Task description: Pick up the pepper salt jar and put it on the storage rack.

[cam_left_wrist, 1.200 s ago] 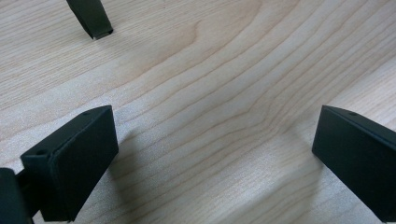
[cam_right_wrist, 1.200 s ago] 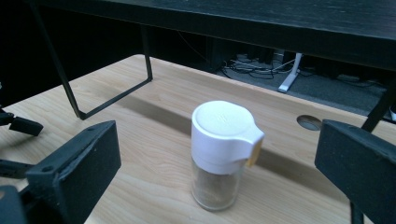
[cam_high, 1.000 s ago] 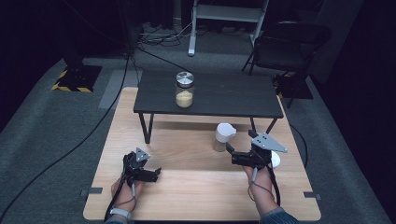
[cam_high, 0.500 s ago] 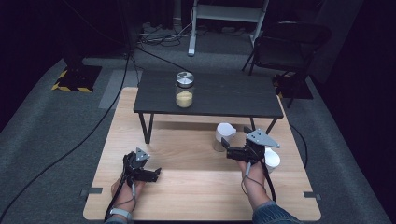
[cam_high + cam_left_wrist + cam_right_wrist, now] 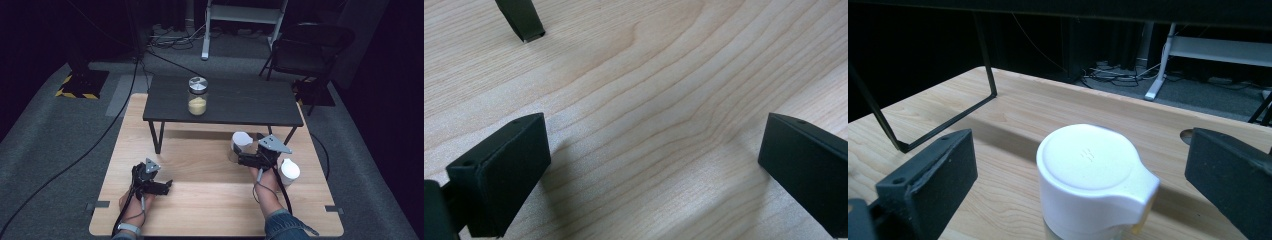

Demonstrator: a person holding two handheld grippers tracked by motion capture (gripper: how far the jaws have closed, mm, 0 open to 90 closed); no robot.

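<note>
White-capped jar [image 5: 1095,175], lower centre: rigid, likely light, smooth-sided; grip below cap; right gripper [image 5: 1083,165] fingers spread around it; left gripper [image 5: 649,170] fingers spread, empty.

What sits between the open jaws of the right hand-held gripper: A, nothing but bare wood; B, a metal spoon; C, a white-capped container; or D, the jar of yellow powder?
C: in the right gripper view the white-capped container stands between the two spread jaws of the right hand-held gripper, not yet clamped, while the jar of yellow powder stands far off on the black table.
</note>
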